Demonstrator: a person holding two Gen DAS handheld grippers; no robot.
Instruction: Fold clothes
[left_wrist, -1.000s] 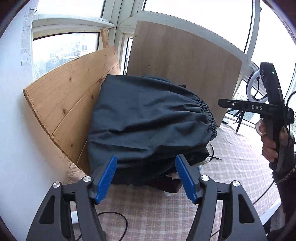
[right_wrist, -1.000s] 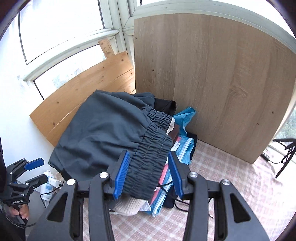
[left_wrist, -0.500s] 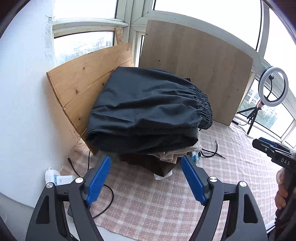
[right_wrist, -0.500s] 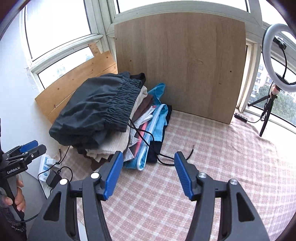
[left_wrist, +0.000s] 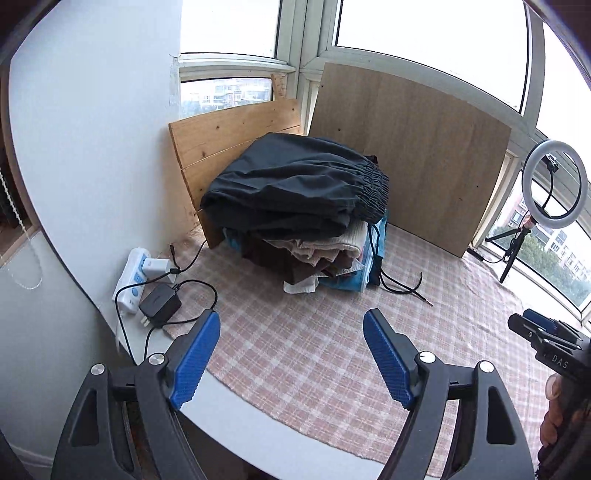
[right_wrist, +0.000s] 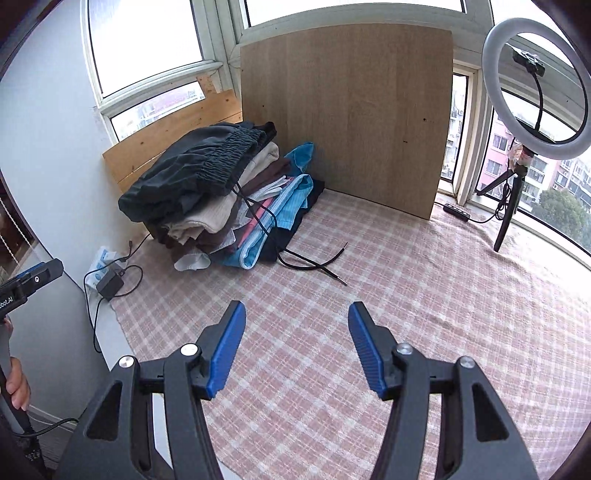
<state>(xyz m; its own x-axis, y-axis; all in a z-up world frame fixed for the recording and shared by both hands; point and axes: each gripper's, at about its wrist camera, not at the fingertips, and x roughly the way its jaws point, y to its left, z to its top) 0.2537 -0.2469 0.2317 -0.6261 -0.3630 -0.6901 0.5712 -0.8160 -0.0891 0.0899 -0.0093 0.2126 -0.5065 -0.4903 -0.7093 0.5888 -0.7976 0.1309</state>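
Folded clothes sit in 1 stack (left_wrist: 306, 221) at the bench's (left_wrist: 295, 332) back corner, dark trousers (right_wrist: 192, 170) on top. Left tool (left_wrist: 290, 358) and right tool (right_wrist: 295, 347) hang spread and empty; no unfolded garment shows, so folding looks done.

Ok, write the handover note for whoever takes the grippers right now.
Left gripper: open, nothing between its jaws, above the checked cloth.
Right gripper: open, nothing held, also over bare cloth.
Stack of folded clothes sits in the far left corner against the wooden boards; the dark grey elastic-waist garment lies folded on top, its black drawcord trailing onto the cloth.
Done: that garment is folded and stacked.
Left: no unfolded garment is in view; find the next one. Perhaps tuck the cord in.
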